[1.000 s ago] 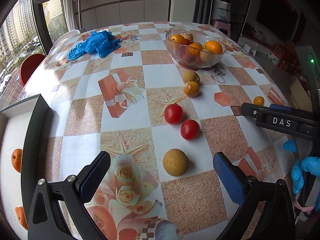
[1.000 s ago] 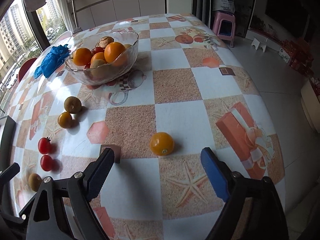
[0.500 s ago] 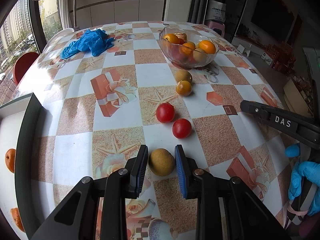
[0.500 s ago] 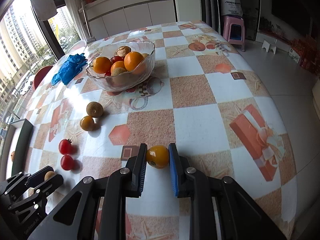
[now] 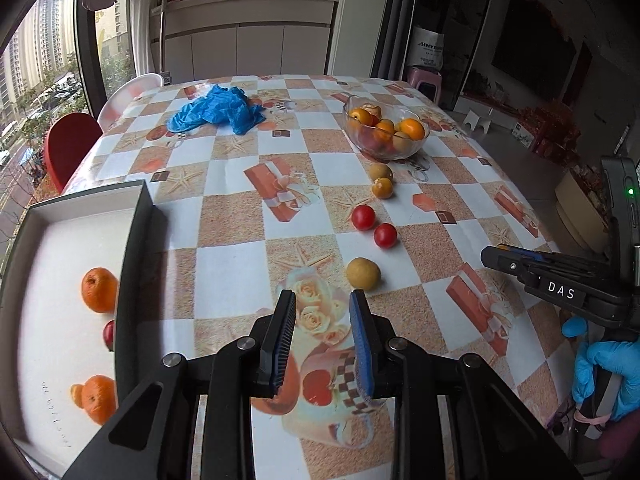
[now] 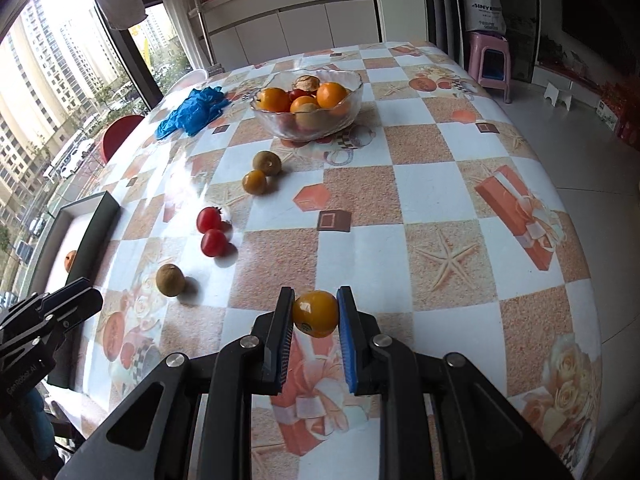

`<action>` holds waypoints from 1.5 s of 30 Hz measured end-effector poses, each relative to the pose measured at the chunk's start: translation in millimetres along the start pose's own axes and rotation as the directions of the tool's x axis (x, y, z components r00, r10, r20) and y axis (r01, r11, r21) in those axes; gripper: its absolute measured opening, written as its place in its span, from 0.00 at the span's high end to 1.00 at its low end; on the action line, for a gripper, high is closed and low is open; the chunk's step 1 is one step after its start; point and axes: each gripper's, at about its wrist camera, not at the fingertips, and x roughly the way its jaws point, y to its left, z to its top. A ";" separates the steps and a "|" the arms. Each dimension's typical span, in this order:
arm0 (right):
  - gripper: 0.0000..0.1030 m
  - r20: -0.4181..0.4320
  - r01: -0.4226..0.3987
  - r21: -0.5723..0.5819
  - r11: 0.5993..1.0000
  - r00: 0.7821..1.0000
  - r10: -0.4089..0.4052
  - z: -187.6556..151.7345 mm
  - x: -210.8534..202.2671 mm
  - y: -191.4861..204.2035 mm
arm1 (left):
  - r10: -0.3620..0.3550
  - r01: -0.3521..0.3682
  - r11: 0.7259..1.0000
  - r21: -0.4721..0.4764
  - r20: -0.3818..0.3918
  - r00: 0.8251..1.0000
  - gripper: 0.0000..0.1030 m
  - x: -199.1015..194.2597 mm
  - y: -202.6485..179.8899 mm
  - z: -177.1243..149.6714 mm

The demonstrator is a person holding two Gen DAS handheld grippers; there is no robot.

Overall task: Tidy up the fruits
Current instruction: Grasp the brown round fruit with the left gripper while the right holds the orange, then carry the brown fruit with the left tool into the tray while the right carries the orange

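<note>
My right gripper [image 6: 315,312] is clamped on a small orange fruit [image 6: 315,313], held above the tablecloth near the table's [image 6: 440,184] near edge. To its right the cloth runs bare to the rounded edge, with floor beyond, so I have room on that side. My left gripper [image 5: 322,330] has its jaws narrowed to a slim gap with nothing between them; the yellow-brown fruit [image 5: 363,274] lies on the cloth just ahead of the right fingertip, apart from it. Left of that gripper the black wall of the tray [image 5: 134,256] stands close, with open cloth between.

Half a second ago my left jaws bracketed that yellow-brown fruit; now the gripper sits back and higher, and the fruit remains on the table. A second ago both pairs of jaws were wide open, and the orange fruit sat on the cloth.

Count on the cloth: two red tomatoes [image 5: 374,226] touching or nearly so, one yellow-brown fruit, and a pair of small yellowish fruits [image 5: 381,180] just before the glass bowl [image 5: 386,130]. The bowl holds several oranges and others I cannot count. The tray shows two oranges [image 5: 99,290] and a partly hidden red fruit [image 5: 109,334]. Blue gloves [image 5: 218,110] lie at the far left
</note>
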 end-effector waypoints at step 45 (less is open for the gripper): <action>0.78 0.031 -0.074 -0.180 0.981 0.996 0.081 1.3 -45.9 109.6 | 0.002 0.005 0.994 -0.105 0.071 0.997 0.72 -36.0 59.2 11.4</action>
